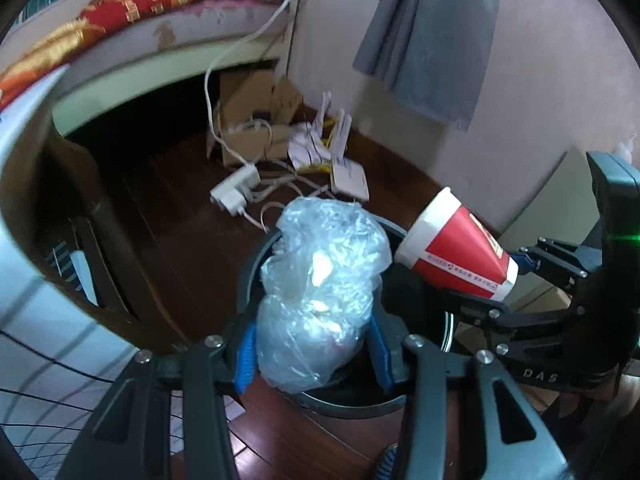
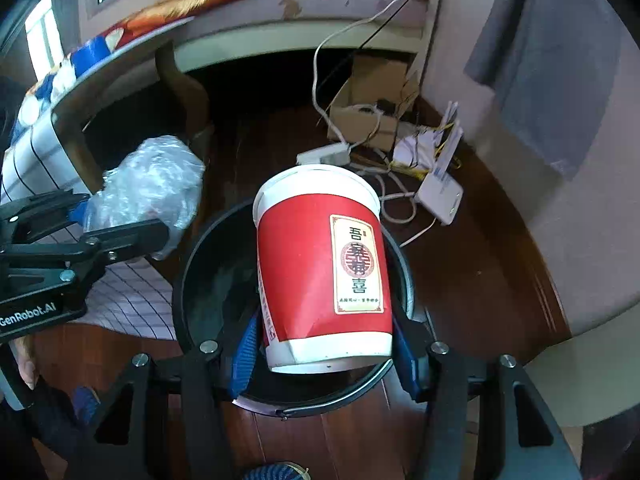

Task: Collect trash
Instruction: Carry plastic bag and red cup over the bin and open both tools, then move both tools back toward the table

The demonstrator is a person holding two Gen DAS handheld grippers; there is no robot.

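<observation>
The left gripper (image 1: 314, 354) is clamping a crumpled clear plastic bag (image 1: 320, 288) between its blue pads, jaws narrowed onto it, holding it over the black bin (image 1: 348, 408) at lower centre. The right gripper (image 2: 324, 354) is squeezing a red paper cup (image 2: 320, 268) by its base, mouth pointing away, also above the bin (image 2: 200, 280).

The risk here is crowding: both loads are hanging over one opening, and the light bag could catch on a pad or drift past the rim, while the tilted cup could strike the edge and bounce out.

Below is dark wooden flooring (image 2: 480, 280), with a power strip (image 1: 236, 190), tangled cables and a cardboard box (image 1: 256, 120) in the upper centre beneath a bed.
</observation>
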